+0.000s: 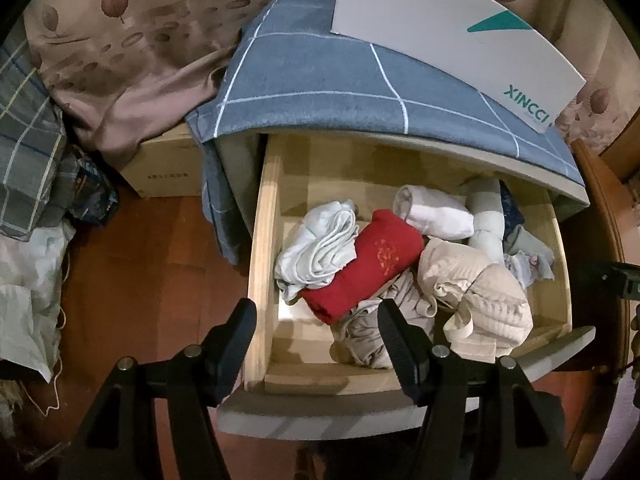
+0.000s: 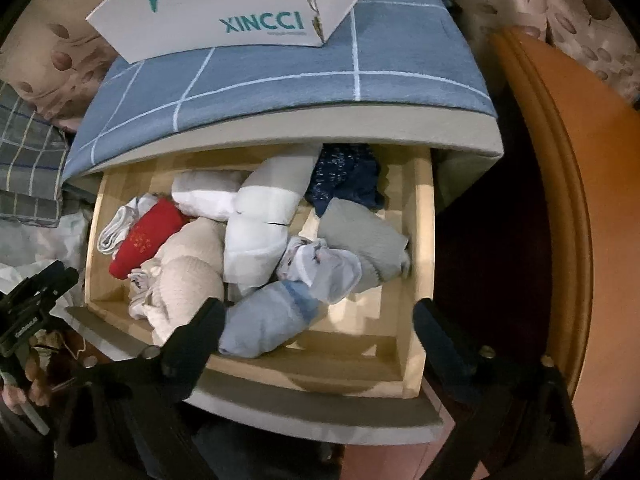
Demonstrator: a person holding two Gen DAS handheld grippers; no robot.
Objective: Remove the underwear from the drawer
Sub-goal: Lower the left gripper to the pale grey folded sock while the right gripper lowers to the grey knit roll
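Note:
The wooden drawer [image 1: 262, 240] stands pulled open and holds several folded garments. A red piece [image 1: 364, 266] lies between a white piece [image 1: 316, 246] and a cream ribbed piece [image 1: 476, 292]. My left gripper [image 1: 316, 312] is open and empty above the drawer's front left corner. In the right wrist view the drawer [image 2: 424, 240] shows a light blue roll [image 2: 268, 322] at the front, a grey piece [image 2: 364, 240], a white roll [image 2: 256, 240] and the red piece [image 2: 146, 238]. My right gripper [image 2: 320, 312] is open and empty above the front edge, over the light blue roll.
A blue checked cloth [image 1: 320, 76] covers the cabinet top, with a white XINCCI box [image 1: 448, 36] on it. A cardboard box [image 1: 168, 168] and bags [image 1: 32, 280] lie on the floor at the left. An orange wooden panel [image 2: 568, 200] stands at the right.

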